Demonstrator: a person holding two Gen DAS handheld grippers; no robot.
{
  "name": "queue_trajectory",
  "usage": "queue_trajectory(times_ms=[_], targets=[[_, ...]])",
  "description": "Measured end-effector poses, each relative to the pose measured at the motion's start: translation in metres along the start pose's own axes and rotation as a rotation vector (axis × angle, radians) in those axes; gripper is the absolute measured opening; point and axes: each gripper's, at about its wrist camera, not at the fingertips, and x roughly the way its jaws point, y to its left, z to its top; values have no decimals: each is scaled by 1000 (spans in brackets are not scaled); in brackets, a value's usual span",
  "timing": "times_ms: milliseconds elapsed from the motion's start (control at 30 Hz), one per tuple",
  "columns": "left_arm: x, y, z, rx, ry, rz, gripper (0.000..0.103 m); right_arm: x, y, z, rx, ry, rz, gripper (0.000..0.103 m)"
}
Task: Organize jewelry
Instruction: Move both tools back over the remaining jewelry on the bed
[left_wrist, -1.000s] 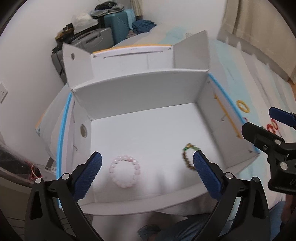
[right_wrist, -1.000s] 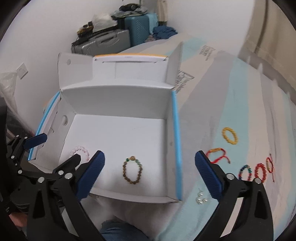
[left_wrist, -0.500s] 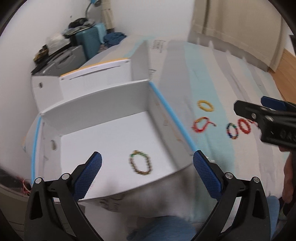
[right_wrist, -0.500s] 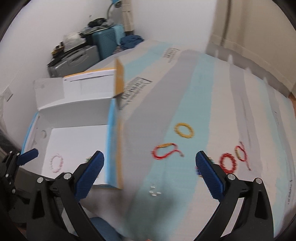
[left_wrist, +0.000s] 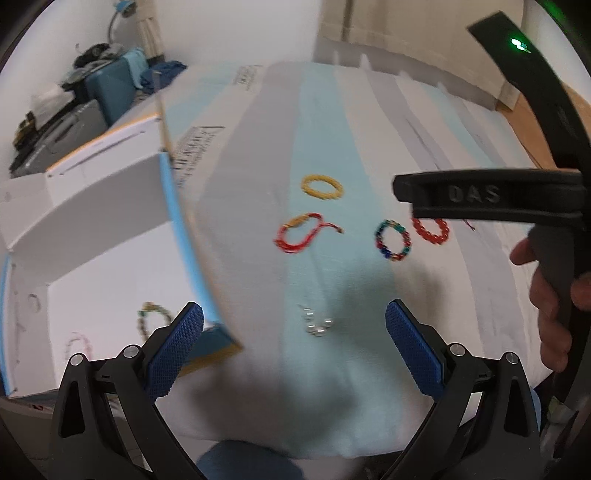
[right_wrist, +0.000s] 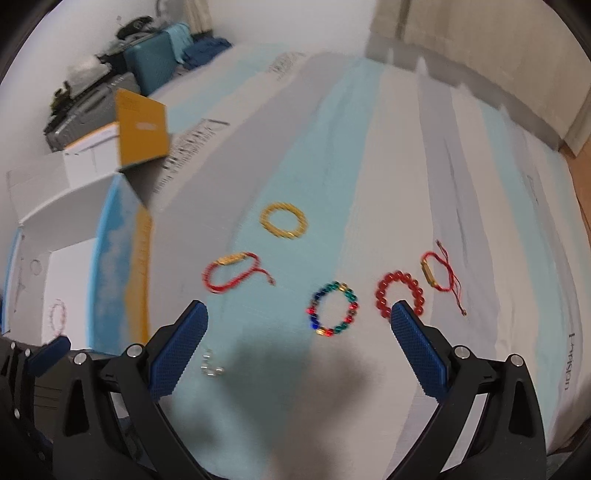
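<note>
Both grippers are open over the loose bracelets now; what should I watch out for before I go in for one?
1. The multicoloured bracelet and red bead bracelet lie close together; the open right gripper could snag both.
2. The small silver beads sit right beside the right gripper's left finger and might get knocked away.
3. The red cord bracelet has a loose tail that could catch and drag.

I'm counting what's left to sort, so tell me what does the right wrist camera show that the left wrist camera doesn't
Only the right wrist view shows the second red cord bracelet, at far right.

Only the left wrist view shows the brown-and-green bead bracelet lying in the white box.

Both show the yellow bracelet, the red cord bracelet nearer the box, the multicolored bead bracelet, the red bead bracelet, the small silvery piece and the pink bracelet in the box.
</note>
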Motion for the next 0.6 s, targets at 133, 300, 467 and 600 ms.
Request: queue_trajectory(times_ms=[133, 300, 467, 600], targets=[[19, -17, -5, 11, 11, -14, 97, 27, -15, -4, 14, 56, 3, 95], [50, -23, -8, 0, 48, -9, 97, 59, -20, -9, 31, 113, 19, 95], [82, -19, -12, -22, 86, 9, 97, 86, -26, -13, 46, 124, 13, 95], [99, -24, -16, -17, 98, 18, 97, 103, -34, -20, 70, 131, 16, 95]])
